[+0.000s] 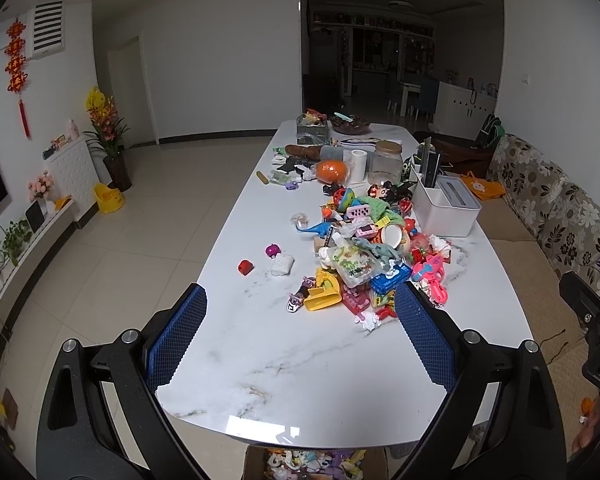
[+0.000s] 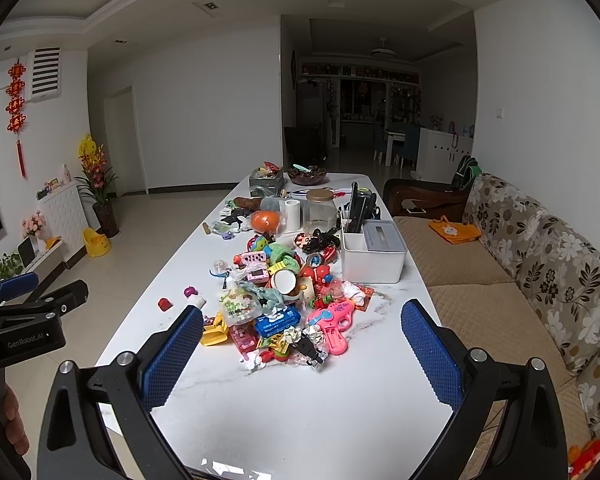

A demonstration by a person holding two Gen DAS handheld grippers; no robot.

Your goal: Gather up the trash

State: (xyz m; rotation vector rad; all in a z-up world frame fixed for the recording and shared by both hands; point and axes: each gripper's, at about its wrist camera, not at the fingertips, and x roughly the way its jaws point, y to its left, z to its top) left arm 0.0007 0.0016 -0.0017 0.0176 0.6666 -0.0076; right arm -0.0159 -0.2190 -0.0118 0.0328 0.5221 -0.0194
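You held both tongs above the near end of the white marble tabletop [image 1: 284, 360], neither touching anything. The left tongs [image 1: 300, 344] were spread wide with nothing between the blue pads [image 1: 176, 336]. The right tongs [image 2: 300, 356] were likewise spread wide and empty; in the right wrist view the left tongs also appeared at the left edge, apart from the tabletop. The trash lay mixed into a heap of toys [image 2: 276, 300] at the middle of the tabletop, ahead of both tongs. Crumpled white paper [image 2: 256, 360] sat at the near edge of the heap, just beside a crumpled wrapper [image 2: 294, 336]. A blue tissue packet [image 2: 278, 320] and a clear snack bag [image 2: 240, 306] rested on the heap, with a pink toy gun [image 2: 334, 326] on its right side. A small red piece [image 2: 164, 304] lay well apart to the left. A white box [image 2: 374, 254] stood behind the heap. A cardboard box [image 1: 316, 462] holding small items sat below the near edge of the tabletop.
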